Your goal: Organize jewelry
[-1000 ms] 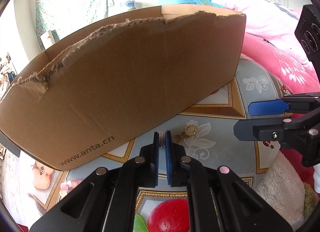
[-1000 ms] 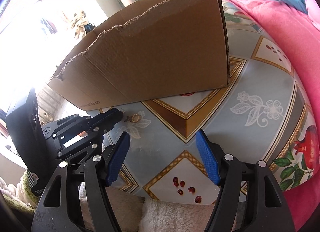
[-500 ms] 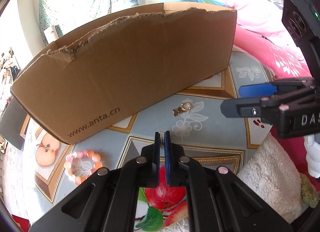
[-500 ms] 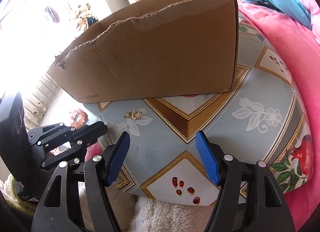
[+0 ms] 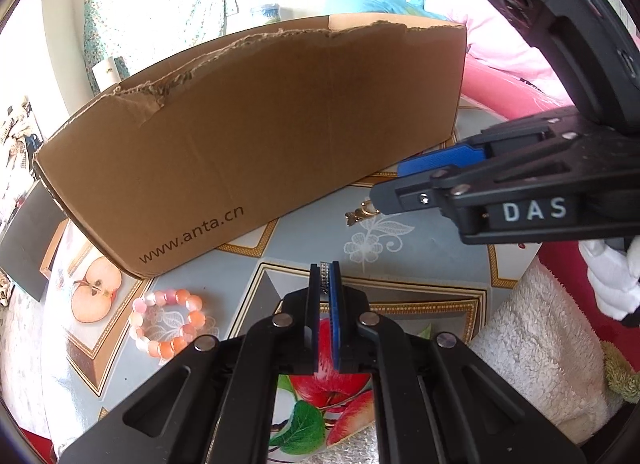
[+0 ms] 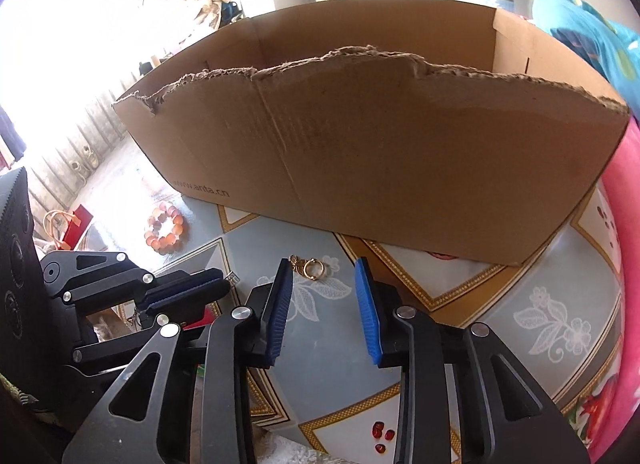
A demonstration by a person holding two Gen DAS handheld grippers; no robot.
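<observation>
We saw our left gripper (image 5: 325, 270) clamped on a small studded piece (image 5: 325, 276), right gripper (image 6: 322, 268) narrowing around the untouched gold ring (image 6: 313, 268) before the cardboard box (image 6: 380, 155); only the right view showed inside the box.

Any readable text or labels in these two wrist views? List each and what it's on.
"www.anta.cn": printed on the front wall of the cardboard box; also seen in the right wrist view, dimmer.
"DAS": white letters on the body of the right gripper, left wrist view.
Nothing else is readable in either view.
</observation>
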